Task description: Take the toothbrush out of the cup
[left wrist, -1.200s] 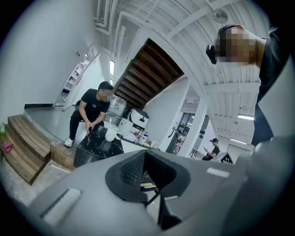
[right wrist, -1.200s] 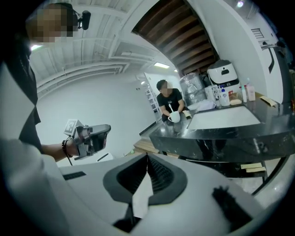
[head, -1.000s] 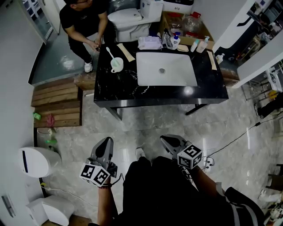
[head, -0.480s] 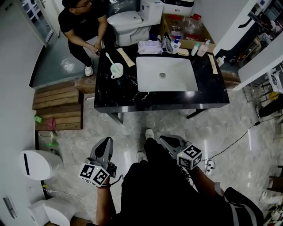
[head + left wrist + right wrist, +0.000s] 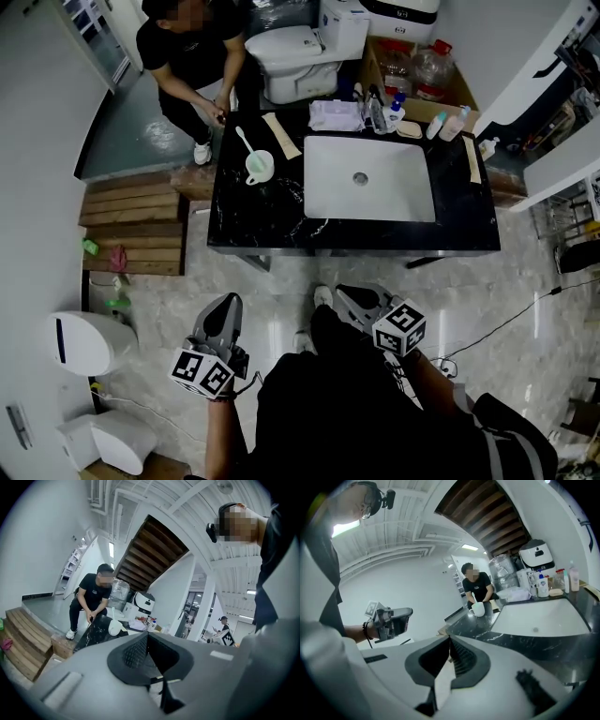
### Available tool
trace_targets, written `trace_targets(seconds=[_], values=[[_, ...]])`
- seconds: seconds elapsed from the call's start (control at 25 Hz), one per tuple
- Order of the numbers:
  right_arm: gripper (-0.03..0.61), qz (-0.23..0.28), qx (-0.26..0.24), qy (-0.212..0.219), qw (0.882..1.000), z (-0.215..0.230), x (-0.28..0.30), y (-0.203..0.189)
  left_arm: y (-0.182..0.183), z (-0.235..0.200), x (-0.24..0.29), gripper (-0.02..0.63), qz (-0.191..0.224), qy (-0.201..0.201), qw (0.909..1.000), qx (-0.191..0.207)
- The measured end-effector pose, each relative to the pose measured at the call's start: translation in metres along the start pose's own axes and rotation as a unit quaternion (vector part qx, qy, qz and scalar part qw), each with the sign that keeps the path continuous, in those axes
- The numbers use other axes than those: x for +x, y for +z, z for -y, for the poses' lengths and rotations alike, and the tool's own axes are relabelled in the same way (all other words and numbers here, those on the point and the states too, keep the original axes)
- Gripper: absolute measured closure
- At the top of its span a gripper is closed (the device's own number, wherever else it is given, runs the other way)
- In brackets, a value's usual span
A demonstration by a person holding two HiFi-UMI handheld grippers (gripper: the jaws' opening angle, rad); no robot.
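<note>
A pale cup (image 5: 260,167) stands on the left end of the black counter (image 5: 253,220), with a white toothbrush (image 5: 244,141) leaning out of it. The cup (image 5: 114,627) and toothbrush (image 5: 112,614) also show far ahead in the left gripper view, and the cup (image 5: 477,609) is small in the right gripper view. Both grippers hang low over the floor, well short of the counter. My left gripper (image 5: 225,303) is shut and empty. My right gripper (image 5: 345,294) is likewise shut with nothing in it.
A white sink (image 5: 367,178) fills the counter's middle, with bottles (image 5: 394,108) and a folded cloth (image 5: 335,114) behind it. A person (image 5: 192,52) crouches at the counter's far left corner beside a toilet (image 5: 286,47). Wooden steps (image 5: 131,230) lie left; a white bin (image 5: 84,342) stands near my left.
The counter has drawn closer and slid right in the head view as I step forward. Both grippers keep their places and stay shut.
</note>
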State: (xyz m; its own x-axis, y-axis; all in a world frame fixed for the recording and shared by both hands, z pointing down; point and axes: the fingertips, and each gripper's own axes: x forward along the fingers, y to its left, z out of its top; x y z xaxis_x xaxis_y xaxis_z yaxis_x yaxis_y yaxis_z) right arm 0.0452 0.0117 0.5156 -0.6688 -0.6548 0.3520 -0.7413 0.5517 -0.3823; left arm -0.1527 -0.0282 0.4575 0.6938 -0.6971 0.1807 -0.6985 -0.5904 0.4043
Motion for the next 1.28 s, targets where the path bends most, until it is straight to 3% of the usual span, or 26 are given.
trace_targets(seconds=[0.48, 0.96, 1.28], values=[[0.565, 0.013, 0.019, 0.033, 0.999, 0.055, 0.033, 0.048, 0.021, -0.015, 0.061, 0.604, 0.003, 0.017, 0.9998, -0.005], [0.565, -0.007, -0.022, 0.050, 0.998, 0.107, 0.059, 0.080, 0.039, -0.014, 0.104, 0.604, 0.016, 0.039, 0.9991, -0.010], [0.563, 0.001, -0.056, 0.077, 0.995, 0.105, 0.105, 0.118, 0.045, -0.035, 0.097, 0.604, 0.018, 0.055, 0.9982, -0.012]])
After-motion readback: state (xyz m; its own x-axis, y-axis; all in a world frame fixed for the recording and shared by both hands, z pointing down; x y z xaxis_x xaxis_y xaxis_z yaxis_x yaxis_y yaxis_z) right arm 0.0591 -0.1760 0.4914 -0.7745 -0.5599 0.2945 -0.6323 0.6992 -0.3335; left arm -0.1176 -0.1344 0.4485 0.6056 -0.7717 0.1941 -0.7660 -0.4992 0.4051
